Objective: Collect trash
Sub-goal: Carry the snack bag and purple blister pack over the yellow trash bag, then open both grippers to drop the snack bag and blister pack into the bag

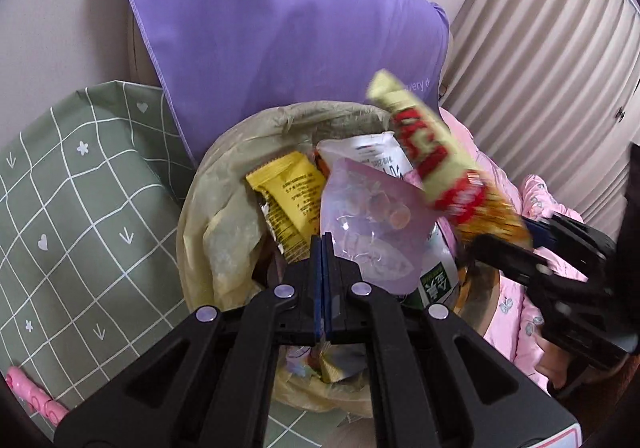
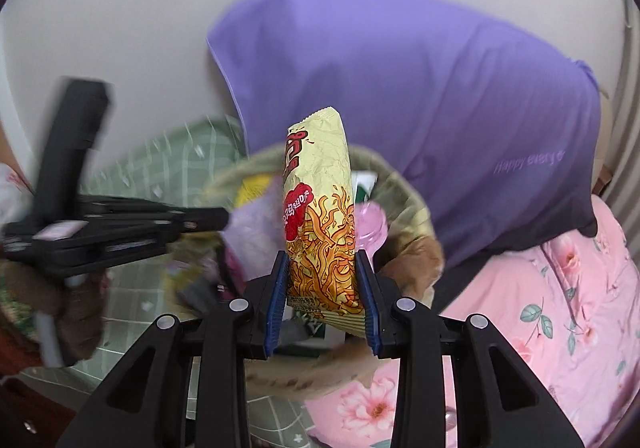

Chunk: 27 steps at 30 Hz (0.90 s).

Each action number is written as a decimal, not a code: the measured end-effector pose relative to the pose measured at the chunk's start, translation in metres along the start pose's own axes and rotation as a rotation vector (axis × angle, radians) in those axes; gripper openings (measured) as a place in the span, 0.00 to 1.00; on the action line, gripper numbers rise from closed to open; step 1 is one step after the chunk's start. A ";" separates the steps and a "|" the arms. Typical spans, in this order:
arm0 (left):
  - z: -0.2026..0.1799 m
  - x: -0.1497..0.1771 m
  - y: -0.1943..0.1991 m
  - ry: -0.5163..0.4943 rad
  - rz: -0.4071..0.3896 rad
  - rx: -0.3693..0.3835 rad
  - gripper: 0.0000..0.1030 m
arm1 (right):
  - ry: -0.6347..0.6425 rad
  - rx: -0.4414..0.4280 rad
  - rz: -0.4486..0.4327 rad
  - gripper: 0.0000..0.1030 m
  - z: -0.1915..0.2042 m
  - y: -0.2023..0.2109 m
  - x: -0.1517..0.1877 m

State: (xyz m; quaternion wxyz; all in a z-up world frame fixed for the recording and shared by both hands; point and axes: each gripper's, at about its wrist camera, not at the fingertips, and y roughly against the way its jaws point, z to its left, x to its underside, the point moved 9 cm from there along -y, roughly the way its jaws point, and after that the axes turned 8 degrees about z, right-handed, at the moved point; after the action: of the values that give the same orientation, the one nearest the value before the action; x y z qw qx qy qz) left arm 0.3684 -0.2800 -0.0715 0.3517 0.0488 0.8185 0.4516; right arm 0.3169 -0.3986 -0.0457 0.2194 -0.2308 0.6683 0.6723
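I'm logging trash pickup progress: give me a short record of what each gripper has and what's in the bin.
right gripper: jaws shut on noodle packet, above the bin
left gripper: jaws shut, nothing between them
bin: lined with a bag, near full
in bin: yellow wrapper, clear pouch
beside bin: green checked cloth

noodle packet: yellow, red, orange | cloth: purple | table cover: green, white grid | quilt: pink floral
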 end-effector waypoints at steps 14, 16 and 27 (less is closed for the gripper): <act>0.019 0.004 0.000 -0.002 0.009 -0.007 0.01 | 0.056 -0.034 0.166 0.31 0.034 -0.057 -0.001; 0.020 0.005 0.003 0.002 0.003 -0.001 0.01 | 0.042 -0.042 0.147 0.31 0.029 -0.050 -0.002; 0.025 -0.006 0.015 0.053 -0.029 0.002 0.01 | -0.016 -0.105 0.115 0.31 0.019 -0.040 0.005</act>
State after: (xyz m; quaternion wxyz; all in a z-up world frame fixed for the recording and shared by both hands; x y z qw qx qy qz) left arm 0.3850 -0.2557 -0.0651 0.3364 0.0251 0.8286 0.4469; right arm 0.3368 -0.3790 -0.0805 0.1733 -0.1979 0.6426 0.7196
